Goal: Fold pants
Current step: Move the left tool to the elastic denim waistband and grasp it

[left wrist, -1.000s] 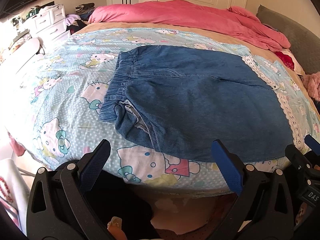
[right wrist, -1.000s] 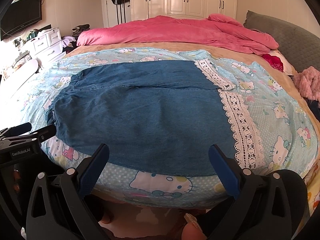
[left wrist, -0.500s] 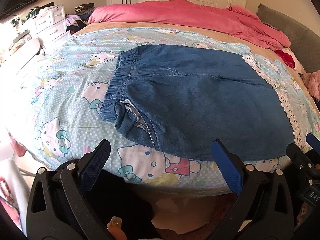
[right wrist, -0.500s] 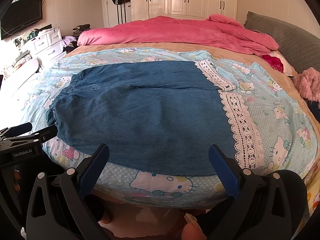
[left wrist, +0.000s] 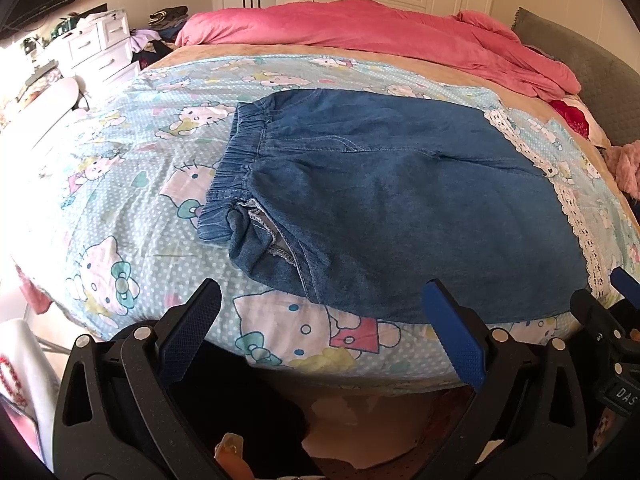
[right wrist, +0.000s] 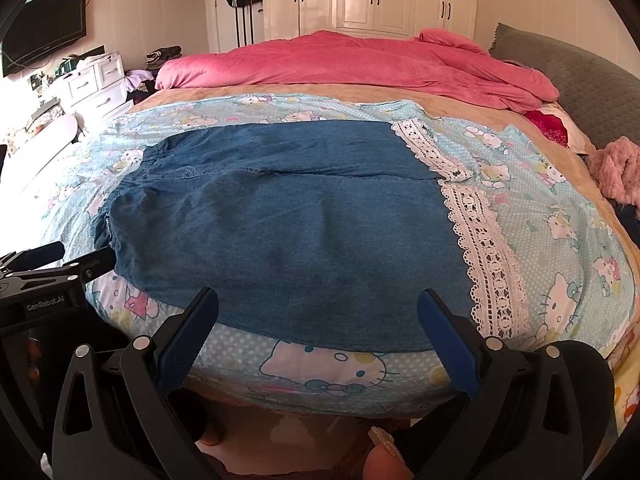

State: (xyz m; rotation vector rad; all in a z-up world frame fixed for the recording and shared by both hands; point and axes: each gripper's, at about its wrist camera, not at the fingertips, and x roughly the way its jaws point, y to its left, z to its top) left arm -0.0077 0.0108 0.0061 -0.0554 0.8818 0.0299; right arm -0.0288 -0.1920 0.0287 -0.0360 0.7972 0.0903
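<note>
Blue denim pants (left wrist: 400, 208) (right wrist: 288, 224) lie flat on a cartoon-cat bedsheet (left wrist: 120, 184), elastic waistband (left wrist: 236, 160) to the left, white lace hems (right wrist: 484, 248) to the right. The near waist corner is bunched and turned over. My left gripper (left wrist: 320, 312) hovers open off the bed's near edge, just below the pants' waist end. My right gripper (right wrist: 318, 312) is open too, near the pants' lower edge by the leg end. Neither holds anything. The left gripper's side (right wrist: 48, 272) shows in the right wrist view.
A pink duvet (right wrist: 352, 68) is heaped across the far side of the bed. A grey headboard cushion (right wrist: 580, 88) and pink fluffy item (right wrist: 616, 172) sit at right. White drawers (right wrist: 96, 84) and a wall TV (right wrist: 44, 36) stand at left; wardrobes at the back.
Both views have shifted only slightly; the pants sit marginally lower in the left wrist view. Both grippers stay open and the pants have not moved.
</note>
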